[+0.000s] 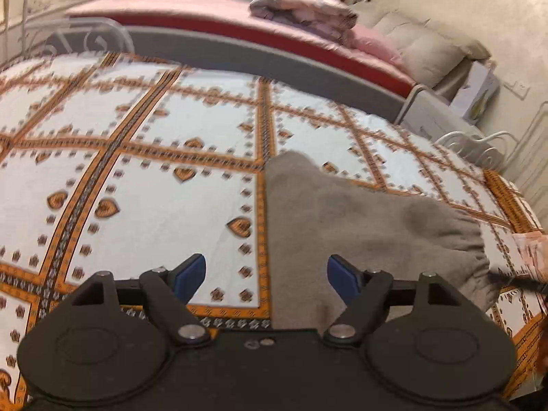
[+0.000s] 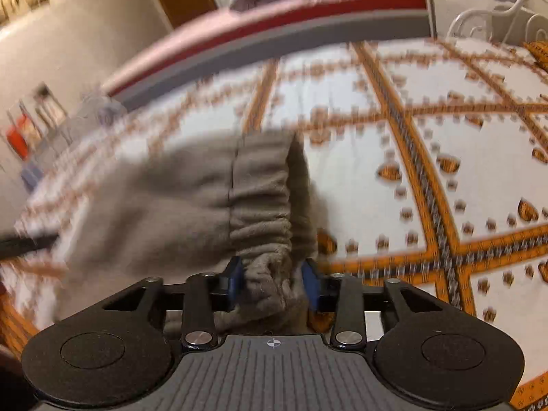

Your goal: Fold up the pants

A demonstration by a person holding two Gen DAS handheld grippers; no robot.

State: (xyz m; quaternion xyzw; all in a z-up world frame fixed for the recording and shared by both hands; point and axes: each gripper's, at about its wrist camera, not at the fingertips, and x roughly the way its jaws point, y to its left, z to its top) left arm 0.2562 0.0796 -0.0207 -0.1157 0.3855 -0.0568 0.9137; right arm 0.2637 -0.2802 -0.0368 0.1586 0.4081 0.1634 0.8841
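Observation:
Grey-brown fleece pants (image 1: 359, 222) lie on a patterned bedspread (image 1: 137, 171), bunched toward the right in the left wrist view. My left gripper (image 1: 267, 263) stands open just above the bed. The pants' left edge runs between its blue pads, which touch nothing. In the right wrist view the pants (image 2: 154, 198) spread to the left, and their gathered elastic waistband (image 2: 260, 198) runs straight toward me. My right gripper (image 2: 272, 267) has its blue pads closed on a bunched fold of that waistband.
The white and orange bedspread (image 2: 428, 171) stretches wide on both sides of the pants. Behind it a grey rail (image 1: 274, 58) borders a second bed with a pink cover (image 1: 171, 7) and a folded blanket (image 1: 301, 7). A white metal bed frame (image 1: 472, 144) curls at the right.

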